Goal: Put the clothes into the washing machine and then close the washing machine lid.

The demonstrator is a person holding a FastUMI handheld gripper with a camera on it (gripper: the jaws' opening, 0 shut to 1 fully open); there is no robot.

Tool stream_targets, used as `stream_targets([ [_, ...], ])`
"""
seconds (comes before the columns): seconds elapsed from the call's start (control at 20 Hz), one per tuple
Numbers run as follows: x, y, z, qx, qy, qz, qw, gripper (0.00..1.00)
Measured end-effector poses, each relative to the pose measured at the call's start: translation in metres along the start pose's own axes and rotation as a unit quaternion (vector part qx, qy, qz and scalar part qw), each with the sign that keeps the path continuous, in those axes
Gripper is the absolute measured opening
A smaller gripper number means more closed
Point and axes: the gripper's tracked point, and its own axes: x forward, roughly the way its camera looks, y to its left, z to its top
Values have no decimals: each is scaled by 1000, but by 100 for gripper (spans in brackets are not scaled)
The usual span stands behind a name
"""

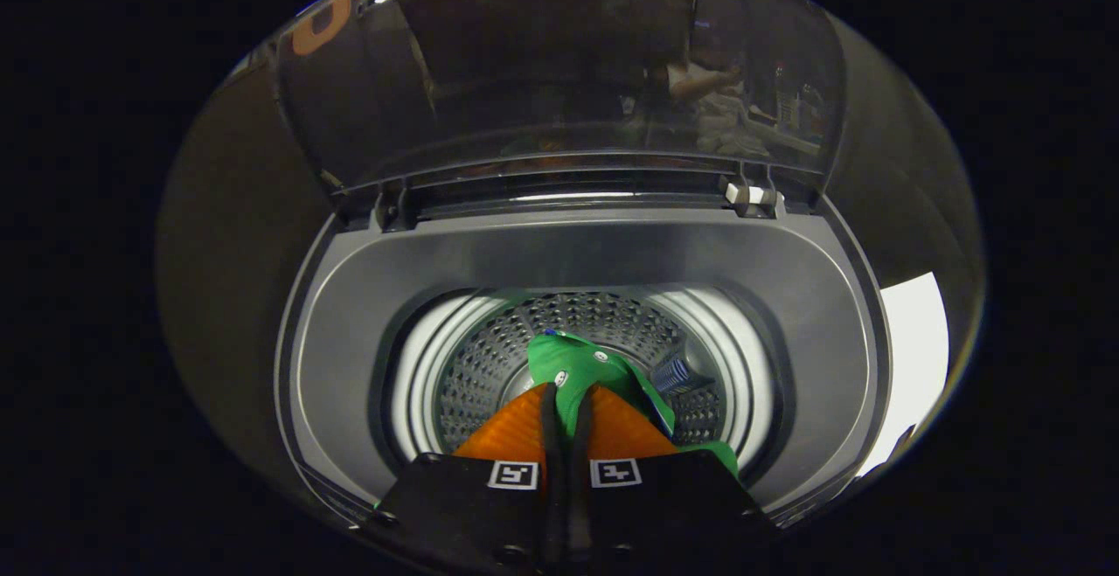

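**Green garment held over the open drum**

Above the mouth of the washing machine (577,253), the gripper (566,401) hung with its two orange fingers (516,436) drawn close together, a fold of the green garment (581,366) pinched between them. Both fingers appeared to press on the cloth, so the grip looked firm rather than loose. The garment bunched up just ahead of the fingertips and spilled to the right of the fingers, where a strip of green showed beside the right finger; all of it lay over the perforated steel drum (489,366), not over the grey surround.

To finish this step well, the gripper should go a little lower into the drum's opening before the fingers part, so the cloth falls clear of the white inner ring (420,384) and nothing drapes across the rim. The trailing green strip on the right was the part most likely to catch there. Only once the whole garment sat inside would it make sense to reach for the lid (559,69), which stood raised at the back of the machine, tinted and see-through, hinged along its lower edge.

The garment was bright green, soft and crumpled, with a few small pale dots, perhaps buttons or snaps, and a dark blue patch at its right side. What kind of clothing it was could not be told.
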Motion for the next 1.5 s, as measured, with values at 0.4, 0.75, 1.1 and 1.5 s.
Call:
stream_targets([
  [0.4, 18, 6, 10, -23, 11, -10, 1000, 20],
  [0.75, 3, 10, 14, -18, -9, -2, 1000, 100],
  [1.1, -44, 7, 39, 7, -76, 0, 997, 100],
  [1.5, -132, 13, 99, 13, -187, 11, 982, 100],
])
